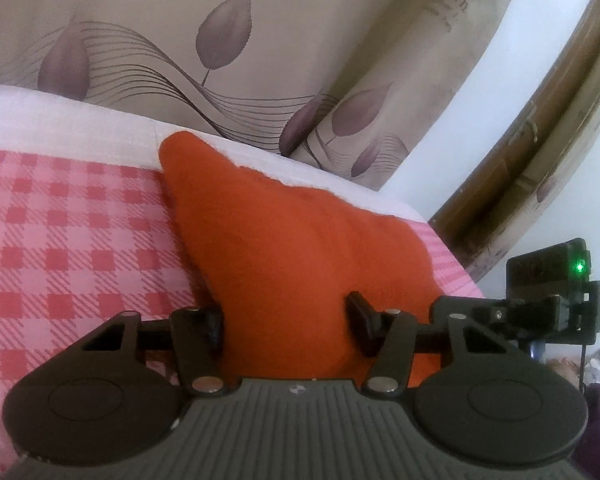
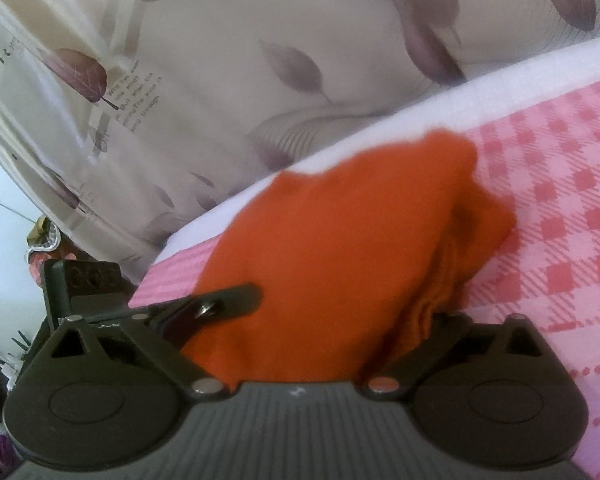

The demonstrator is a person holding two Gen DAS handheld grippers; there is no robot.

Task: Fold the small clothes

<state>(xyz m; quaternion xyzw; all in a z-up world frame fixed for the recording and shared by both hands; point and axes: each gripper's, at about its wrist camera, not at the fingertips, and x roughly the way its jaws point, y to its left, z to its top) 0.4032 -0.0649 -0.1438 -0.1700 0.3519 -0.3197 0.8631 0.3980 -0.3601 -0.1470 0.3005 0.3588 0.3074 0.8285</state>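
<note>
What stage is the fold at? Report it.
Done: nothing clearly; the cloth looks bunched, with no neat fold seen. In hand: it lies on the checked sheet between the fingers of the left gripper and right gripper, both spread wide around it. Left: grip the edges, fold, flatten.

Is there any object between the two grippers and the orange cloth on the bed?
Nothing visible. The orange cloth already lies between the open jaws of the left gripper. The right gripper also has it between its jaws, on the checked sheet.
</note>
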